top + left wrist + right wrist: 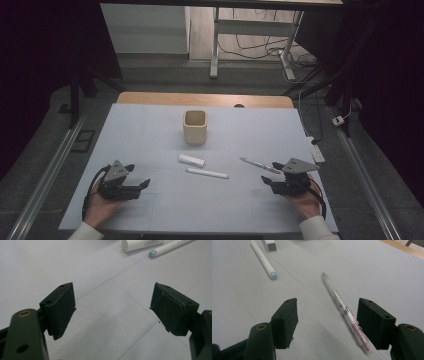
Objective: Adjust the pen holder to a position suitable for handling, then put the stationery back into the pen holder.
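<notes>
We find the right gripper point(272, 172) low over the table point(150, 135), jaws wide apart and clamped on nothing. The clear pen point(344, 310) lies flat between them, just beside the right-hand pad point(374, 322) in the right gripper view. The left gripper point(137, 176) rests near the front left, jaws likewise apart and empty. A white marker point(207, 173) and a short tube point(192, 160) lie mid-table; a cup point(195, 127) stands upright behind them.
</notes>
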Tool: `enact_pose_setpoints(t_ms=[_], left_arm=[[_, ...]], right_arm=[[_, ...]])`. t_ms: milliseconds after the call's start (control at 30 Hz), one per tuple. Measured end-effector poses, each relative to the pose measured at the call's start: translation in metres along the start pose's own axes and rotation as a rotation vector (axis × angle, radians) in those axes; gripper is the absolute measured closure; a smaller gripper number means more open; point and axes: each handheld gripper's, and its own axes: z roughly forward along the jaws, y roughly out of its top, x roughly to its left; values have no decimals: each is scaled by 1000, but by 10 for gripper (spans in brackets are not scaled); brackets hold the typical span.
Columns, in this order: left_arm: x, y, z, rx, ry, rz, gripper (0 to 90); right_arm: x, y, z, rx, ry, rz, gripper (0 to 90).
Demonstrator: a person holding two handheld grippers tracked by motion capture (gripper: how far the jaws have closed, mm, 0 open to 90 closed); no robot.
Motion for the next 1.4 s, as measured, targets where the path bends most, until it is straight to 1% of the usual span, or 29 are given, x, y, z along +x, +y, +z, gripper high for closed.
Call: enact_pose_setpoints(t_ms=[33, 133, 300, 333, 433, 533, 600, 733, 867, 900, 1000, 1033, 1100, 1233, 1400], left_arm=[[0, 0, 0, -1, 2, 0, 201], [-1, 0, -1, -3, 2, -1, 201], [-4, 1, -1, -6, 0, 16, 207], [-4, 1, -1, -4, -2, 17, 207], [-4, 1, -1, -4, -2, 19, 209], [-4, 1, -1, -2, -3, 19, 208], [-3, 1, -1, 0, -3, 18, 211], [-3, 1, 0, 3, -6, 20, 218], [-4, 1, 0, 6, -6, 21, 220], [-4, 1, 0, 7, -6, 21, 220], [-5, 1, 1, 11, 3, 31, 220], [-5, 1, 0, 11, 3, 32, 220], [-5, 1, 0, 8, 6, 31, 220], [-6, 2, 0, 6, 7, 33, 220], [-6, 2, 2, 13, 3, 35, 221]], right_arm=[[1, 2, 0, 8, -2, -6, 325], [2, 6, 0, 10, 2, -12, 323], [3, 13, 1, 26, 5, -20, 322], [3, 15, 2, 32, 0, -23, 321], [2, 21, 6, 38, 7, -25, 315], [3, 23, 8, 46, 10, -32, 314], [4, 24, 11, 62, 13, -44, 314], [5, 26, 13, 76, 23, -48, 316], [4, 29, 14, 86, 25, -52, 316], [4, 32, 14, 99, 18, -59, 316], [4, 36, 14, 104, 20, -66, 315], [4, 40, 14, 100, 22, -70, 315], [4, 42, 15, 102, 23, -71, 316], [4, 50, 18, 126, 29, -91, 321], [3, 53, 24, 155, 34, -102, 321]])
